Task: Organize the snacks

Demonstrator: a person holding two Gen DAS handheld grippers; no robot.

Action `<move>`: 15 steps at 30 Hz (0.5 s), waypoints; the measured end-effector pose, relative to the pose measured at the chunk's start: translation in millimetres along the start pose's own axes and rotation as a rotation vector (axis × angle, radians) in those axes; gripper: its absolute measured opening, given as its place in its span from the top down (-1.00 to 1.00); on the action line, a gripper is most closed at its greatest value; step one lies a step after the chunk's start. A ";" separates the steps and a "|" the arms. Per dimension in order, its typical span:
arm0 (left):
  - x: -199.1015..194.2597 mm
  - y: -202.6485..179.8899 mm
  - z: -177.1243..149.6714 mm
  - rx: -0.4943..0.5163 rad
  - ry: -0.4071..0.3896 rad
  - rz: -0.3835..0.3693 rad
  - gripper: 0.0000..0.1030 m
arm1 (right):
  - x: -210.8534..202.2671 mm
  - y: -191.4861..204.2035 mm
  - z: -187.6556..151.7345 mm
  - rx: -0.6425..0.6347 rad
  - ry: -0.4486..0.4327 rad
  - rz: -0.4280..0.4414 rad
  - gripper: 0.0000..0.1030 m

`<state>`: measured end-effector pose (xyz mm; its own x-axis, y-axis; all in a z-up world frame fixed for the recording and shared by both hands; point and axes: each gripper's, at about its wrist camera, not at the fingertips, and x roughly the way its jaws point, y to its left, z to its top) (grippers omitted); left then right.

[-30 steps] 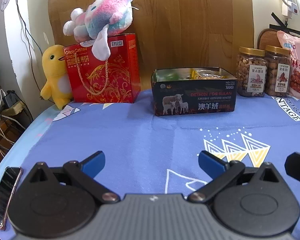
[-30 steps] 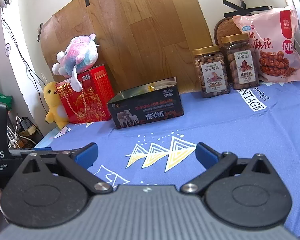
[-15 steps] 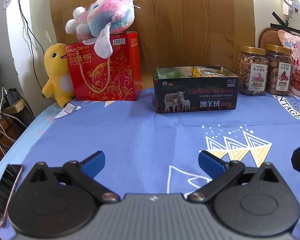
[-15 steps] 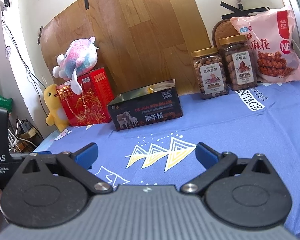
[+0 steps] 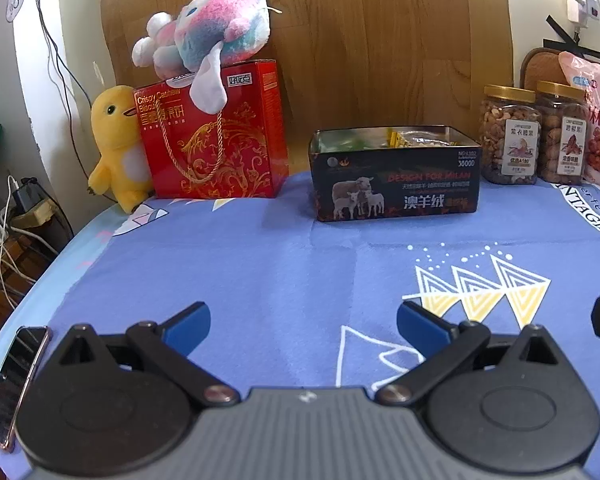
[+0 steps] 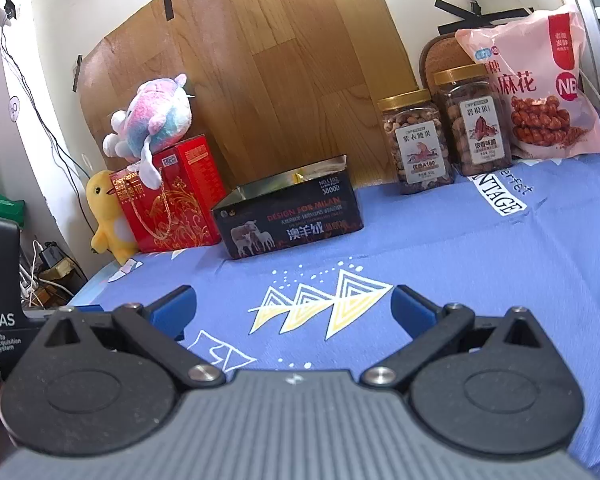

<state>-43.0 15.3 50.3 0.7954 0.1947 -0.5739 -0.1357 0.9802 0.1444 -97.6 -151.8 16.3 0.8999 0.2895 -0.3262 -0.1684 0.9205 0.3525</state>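
Both the left gripper (image 5: pixel 303 325) and the right gripper (image 6: pixel 293 309) hover wide and empty over the blue cloth (image 5: pixel 284 264). The open tin (image 5: pixel 396 184) sits ahead near the wall, between a red box (image 5: pixel 216 148) and two nut jars (image 5: pixel 510 136), with nothing between.

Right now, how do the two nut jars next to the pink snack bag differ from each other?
The left jar stands lower in the right wrist view and holds paler, rounder nuts; the right jar holds darker brown ones. The left jar stands nearer the open tin; the right jar stands beside the pink snack bag. Both are clear, upright, gold-lidded and white-labelled.
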 end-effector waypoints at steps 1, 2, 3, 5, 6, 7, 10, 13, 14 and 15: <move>0.4 -0.4 0.0 0.002 0.002 0.001 -1.00 | 0.2 -0.3 -0.1 0.001 0.001 0.000 -1.00; 1.0 -1.0 -0.4 0.004 0.006 0.002 -1.00 | 0.2 -0.5 -0.5 0.003 0.001 0.000 -1.00; 1.2 -1.4 -0.5 0.005 0.009 0.001 -1.00 | 0.4 -0.6 -0.8 0.004 0.002 0.000 -1.00; 2.3 -2.6 -1.0 0.007 0.016 0.000 -1.00 | 0.8 -1.4 -1.3 0.005 0.005 -0.001 -1.00; 2.9 -2.9 -1.2 0.009 0.020 -0.003 -1.00 | 0.9 -1.9 -1.6 0.006 0.005 -0.001 -1.00; 3.4 -3.4 -1.5 0.008 0.024 -0.006 -1.00 | 0.7 -2.0 -1.7 0.006 0.006 -0.002 -1.00; 4.1 -4.3 -2.3 0.009 0.031 -0.011 -1.00 | 0.2 -3.0 -1.6 0.010 0.005 -0.003 -1.00; 3.6 -5.7 -3.0 0.015 0.031 -0.010 -1.00 | 0.0 -4.1 -1.7 0.013 0.004 -0.002 -1.00; 3.7 -5.8 -3.1 0.015 0.032 -0.010 -1.00 | 0.0 -4.2 -2.0 0.013 0.005 -0.002 -1.00; 3.7 -5.8 -3.2 0.014 0.033 -0.010 -1.00 | 0.1 -3.7 -2.4 0.012 0.006 -0.001 -1.00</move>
<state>-41.1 10.4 44.8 0.7768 0.1860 -0.6016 -0.1195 0.9816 0.1493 -97.9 -154.5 12.9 0.8976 0.2900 -0.3319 -0.1622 0.9176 0.3630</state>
